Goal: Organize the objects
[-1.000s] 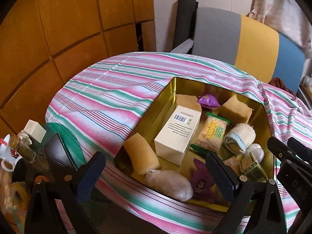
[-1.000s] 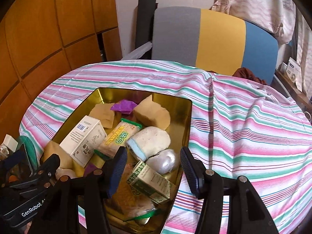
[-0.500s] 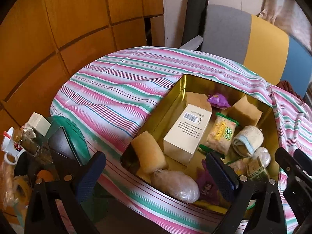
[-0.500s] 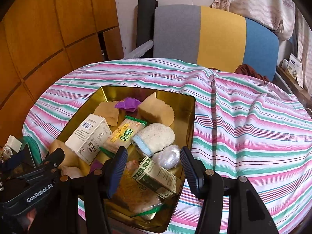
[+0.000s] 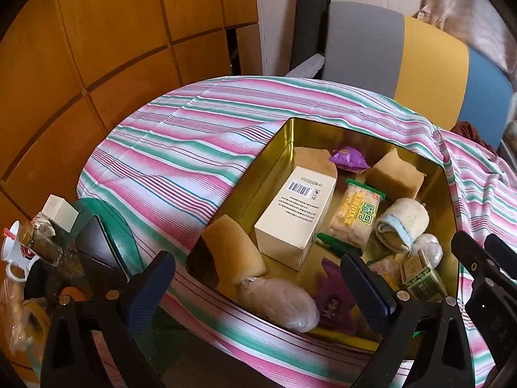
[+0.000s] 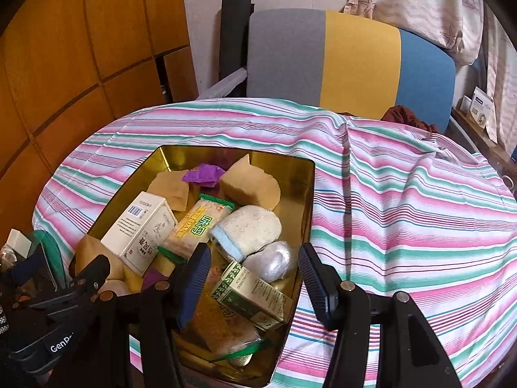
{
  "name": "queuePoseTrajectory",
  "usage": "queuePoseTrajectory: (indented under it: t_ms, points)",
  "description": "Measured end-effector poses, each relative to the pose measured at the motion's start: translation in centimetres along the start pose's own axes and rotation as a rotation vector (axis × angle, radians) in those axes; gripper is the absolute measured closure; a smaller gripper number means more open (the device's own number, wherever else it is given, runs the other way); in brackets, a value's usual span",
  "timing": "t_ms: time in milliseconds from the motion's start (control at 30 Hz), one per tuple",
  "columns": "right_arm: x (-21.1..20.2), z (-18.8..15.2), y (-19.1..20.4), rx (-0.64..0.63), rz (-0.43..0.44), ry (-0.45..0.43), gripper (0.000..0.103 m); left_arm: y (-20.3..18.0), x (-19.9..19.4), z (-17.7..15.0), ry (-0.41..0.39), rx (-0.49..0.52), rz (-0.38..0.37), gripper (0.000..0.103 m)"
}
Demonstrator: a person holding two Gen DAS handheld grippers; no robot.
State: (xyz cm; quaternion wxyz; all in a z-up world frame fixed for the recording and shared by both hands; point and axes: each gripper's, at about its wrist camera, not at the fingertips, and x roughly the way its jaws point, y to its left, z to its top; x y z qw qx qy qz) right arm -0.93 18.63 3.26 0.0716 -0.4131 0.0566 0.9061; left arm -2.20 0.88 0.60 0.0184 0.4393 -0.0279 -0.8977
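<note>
Since a second ago the left gripper (image 5: 255,286) has drawn back a little, so the gold tin (image 5: 248,190) now sits farther up its view with more striped tablecloth (image 5: 181,161) showing along the near edge; the right gripper (image 6: 252,278) has stayed put. Both sets of jaws stand apart with nothing between the pads (the left wide, the right moderately). The tin rests at the table's near edge, crowded: a white box (image 5: 295,216) left of centre, a snack packet (image 5: 355,216), a rolled towel (image 5: 402,223), and a green carton (image 6: 252,294) at the near right. Open cloth lies left, far and right of the tin's rim.
</note>
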Motion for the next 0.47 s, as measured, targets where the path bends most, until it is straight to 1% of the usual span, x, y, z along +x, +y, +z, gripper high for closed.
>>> queuePoseTrajectory:
  t_ms: [167, 400, 467]
  points:
    - [0.12, 0.01, -0.20, 0.010, 0.003, 0.004, 0.046, -0.32, 0.10, -0.04, 0.011, 0.010, -0.010, 0.000]
    - [0.16, -0.07, -0.49, 0.019, 0.003, 0.005, 0.046, -0.33, -0.03, -0.06, -0.007, 0.011, 0.016, 0.001]
    - [0.24, -0.08, -0.59, 0.022, 0.005, 0.008, 0.046, -0.44, -0.02, -0.07, -0.005, 0.019, 0.007, 0.001]
